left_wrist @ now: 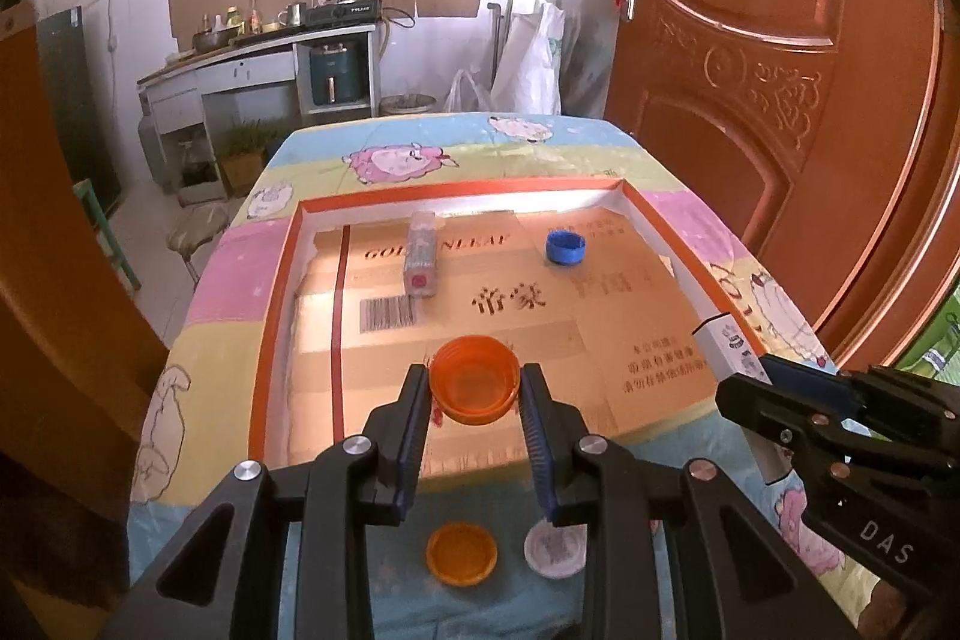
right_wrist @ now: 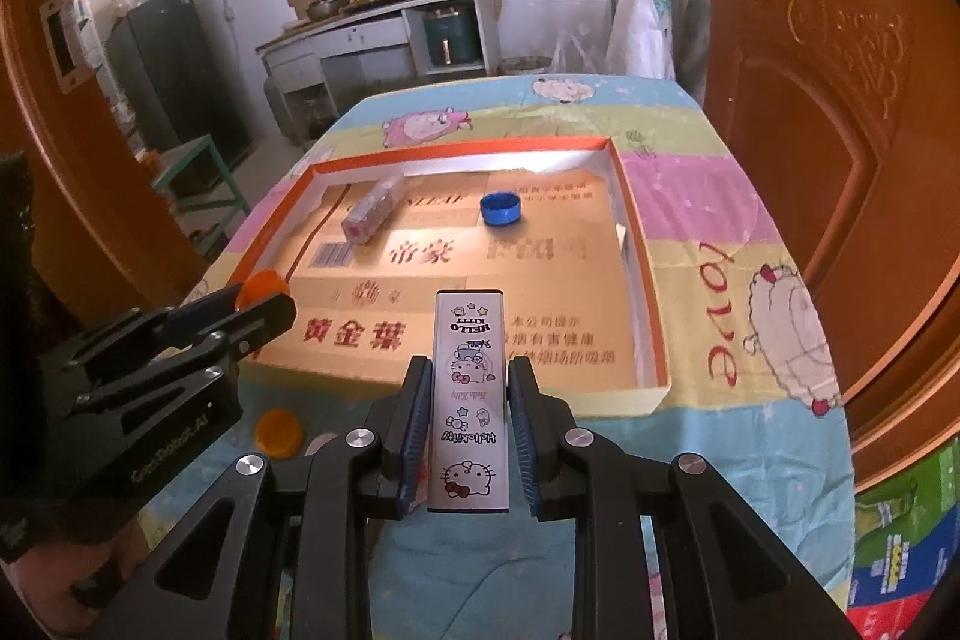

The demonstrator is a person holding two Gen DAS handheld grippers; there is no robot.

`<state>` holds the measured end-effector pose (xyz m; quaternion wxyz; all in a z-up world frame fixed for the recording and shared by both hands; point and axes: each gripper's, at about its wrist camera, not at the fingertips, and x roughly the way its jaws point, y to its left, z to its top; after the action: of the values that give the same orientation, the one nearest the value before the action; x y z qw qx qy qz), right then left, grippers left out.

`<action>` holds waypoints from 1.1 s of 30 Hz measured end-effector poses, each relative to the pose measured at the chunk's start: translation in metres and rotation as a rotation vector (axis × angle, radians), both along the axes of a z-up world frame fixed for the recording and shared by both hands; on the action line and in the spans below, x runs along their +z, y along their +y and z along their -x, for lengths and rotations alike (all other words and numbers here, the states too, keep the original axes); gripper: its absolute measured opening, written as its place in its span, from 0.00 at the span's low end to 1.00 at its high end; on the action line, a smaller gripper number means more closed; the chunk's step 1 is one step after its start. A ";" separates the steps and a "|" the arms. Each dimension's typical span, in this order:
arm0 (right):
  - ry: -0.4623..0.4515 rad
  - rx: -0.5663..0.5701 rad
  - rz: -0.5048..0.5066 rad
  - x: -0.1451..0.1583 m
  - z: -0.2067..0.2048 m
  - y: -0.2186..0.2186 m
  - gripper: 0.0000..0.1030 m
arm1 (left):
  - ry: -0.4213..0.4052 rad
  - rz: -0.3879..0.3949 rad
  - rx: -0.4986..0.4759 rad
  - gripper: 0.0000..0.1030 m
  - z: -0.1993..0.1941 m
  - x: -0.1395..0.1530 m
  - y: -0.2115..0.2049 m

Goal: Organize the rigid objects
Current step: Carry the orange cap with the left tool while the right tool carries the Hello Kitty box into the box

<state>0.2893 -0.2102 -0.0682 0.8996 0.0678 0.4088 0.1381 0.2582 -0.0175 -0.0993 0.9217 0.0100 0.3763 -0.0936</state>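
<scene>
Orange cap: a round orange plastic bottle cap (left_wrist: 474, 379), open side up, pinched between the pads of the left gripper (left_wrist: 475, 388); it hangs over the near part of the tray, toward its left edge.
Left gripper: jaws narrowed onto the cap's rim on both sides — nothing else between them. From the right wrist view it reaches in from the left with the cap at its tip (right_wrist: 262, 285); its body carries small white lettering I cannot read surely.
Hello Kitty box: a long, slim white rectangular box (right_wrist: 469, 400) printed with cartoon cats and the words "HELLO KITTY" and "Hello Kitty", clamped lengthwise by the right gripper (right_wrist: 470, 400), its far end over the tray's near edge.
Right gripper: jaws drawn in against the box's long sides; in the left wrist view its body shows "DAS" (left_wrist: 780, 400).
Tray: a shallow cardboard tray with an orange rim (left_wrist: 456, 193); its floor is printed with "GOLDENLEAF", partly covered, a barcode and Chinese characters.
In the tray: a clear plastic bottle lying on its side (left_wrist: 422, 259) near the far-left corner; a blue plastic cap (left_wrist: 564, 247) toward the far-right — both well apart from the grippers.
On the tablecloth: a second orange cap (left_wrist: 461, 553) and a white round lid (left_wrist: 555, 553) beside each other, in front of the tray's near edge, on the cartoon-sheep cloth (left_wrist: 396, 160).
</scene>
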 end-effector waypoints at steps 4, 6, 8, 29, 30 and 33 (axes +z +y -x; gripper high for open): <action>-0.019 -0.006 0.020 0.004 -0.011 -0.004 0.26 | -0.007 0.002 -0.001 0.30 -0.012 0.002 -0.003; -0.026 -0.012 0.030 0.005 -0.017 -0.007 0.26 | -0.008 0.000 -0.001 0.30 -0.020 0.004 -0.004; -0.034 -0.020 0.039 0.007 -0.024 -0.010 0.26 | -0.008 0.005 -0.002 0.30 -0.028 0.006 -0.005; -0.045 -0.044 0.069 0.003 -0.121 -0.030 0.26 | 0.065 0.034 -0.041 0.30 -0.121 0.006 -0.029; -0.042 -0.042 0.070 0.002 -0.124 -0.030 0.26 | 0.071 0.031 -0.042 0.30 -0.126 0.004 -0.031; -0.024 -0.035 0.076 -0.006 -0.137 -0.029 0.26 | 0.091 0.026 -0.040 0.30 -0.138 -0.002 -0.034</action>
<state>0.4260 -0.2390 -0.0737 0.9085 0.0393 0.4018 0.1074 0.3962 -0.0517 -0.1017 0.9017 0.0015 0.4161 -0.1172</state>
